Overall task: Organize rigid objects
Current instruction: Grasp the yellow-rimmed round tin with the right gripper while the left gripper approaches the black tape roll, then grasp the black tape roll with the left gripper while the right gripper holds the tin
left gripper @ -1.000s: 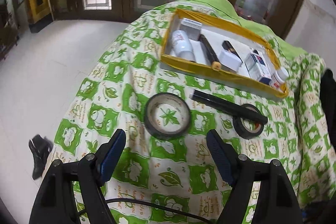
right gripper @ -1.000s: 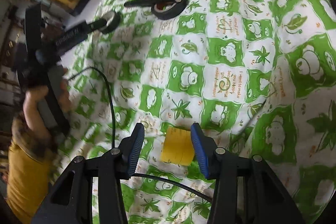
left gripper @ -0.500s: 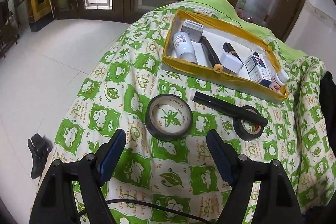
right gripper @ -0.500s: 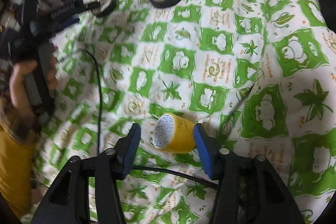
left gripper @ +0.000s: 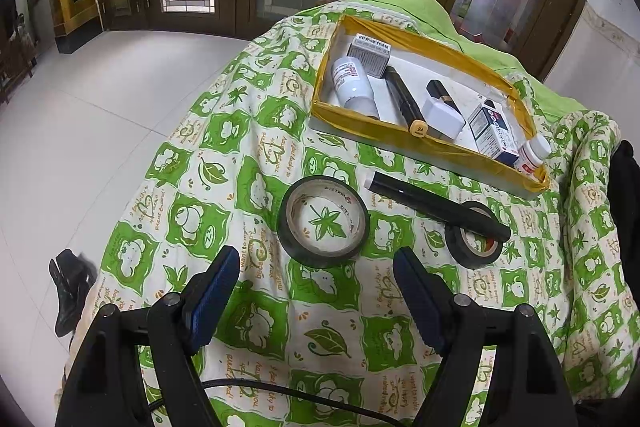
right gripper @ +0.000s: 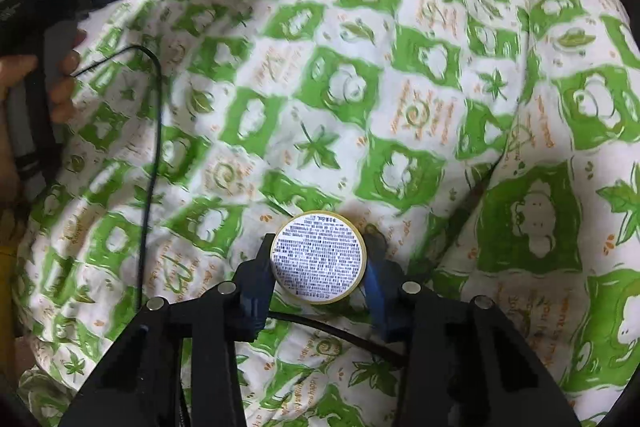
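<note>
Right gripper was seen closing on a yellow jar, pads against its sides, printed round end facing the camera, above the quilt near its front edge. Left gripper was held wide open and empty, short of a tape roll. Tray was noted at the far edge.

Both wrist views look down, sharing the quilt and tray.
</note>
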Tool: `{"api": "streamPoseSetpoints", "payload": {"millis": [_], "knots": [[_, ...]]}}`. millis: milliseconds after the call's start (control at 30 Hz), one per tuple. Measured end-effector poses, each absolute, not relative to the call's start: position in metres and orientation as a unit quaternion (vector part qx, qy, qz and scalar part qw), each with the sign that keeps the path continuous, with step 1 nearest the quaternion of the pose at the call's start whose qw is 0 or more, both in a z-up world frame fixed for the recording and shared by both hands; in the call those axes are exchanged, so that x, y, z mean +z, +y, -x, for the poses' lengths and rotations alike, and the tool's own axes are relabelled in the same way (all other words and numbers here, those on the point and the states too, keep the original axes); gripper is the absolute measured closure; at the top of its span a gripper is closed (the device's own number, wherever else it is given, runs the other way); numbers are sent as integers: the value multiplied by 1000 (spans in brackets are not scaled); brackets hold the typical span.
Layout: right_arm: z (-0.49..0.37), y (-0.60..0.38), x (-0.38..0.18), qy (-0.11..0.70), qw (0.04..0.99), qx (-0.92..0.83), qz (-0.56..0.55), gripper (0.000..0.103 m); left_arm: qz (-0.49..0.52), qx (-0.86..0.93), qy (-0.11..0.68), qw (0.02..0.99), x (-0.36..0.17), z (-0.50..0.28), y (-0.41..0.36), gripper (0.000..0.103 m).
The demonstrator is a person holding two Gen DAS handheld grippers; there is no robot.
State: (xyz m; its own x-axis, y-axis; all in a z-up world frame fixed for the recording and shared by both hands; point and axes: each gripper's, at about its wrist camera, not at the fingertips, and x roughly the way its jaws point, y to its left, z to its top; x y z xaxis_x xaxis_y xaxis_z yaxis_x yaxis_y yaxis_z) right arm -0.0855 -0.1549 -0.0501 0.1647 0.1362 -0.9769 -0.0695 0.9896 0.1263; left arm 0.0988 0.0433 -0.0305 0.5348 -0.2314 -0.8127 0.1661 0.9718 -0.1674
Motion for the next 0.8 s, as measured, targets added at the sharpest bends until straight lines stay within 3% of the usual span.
{"api": "streamPoseSetpoints", "payload": {"millis": [300,733,800], "knots": [[32,-142,4,554,827,100,-9,64,1,-114,467,877,-36,-103,30,21],[-6,-174,-39,570,813,65,-99,64,-57,-86,467,878,-60,-130,17,21],[-5,-174,-40,569,814,62,-95,64,-55,-89,468,877,-61,-131,18,28]]}}
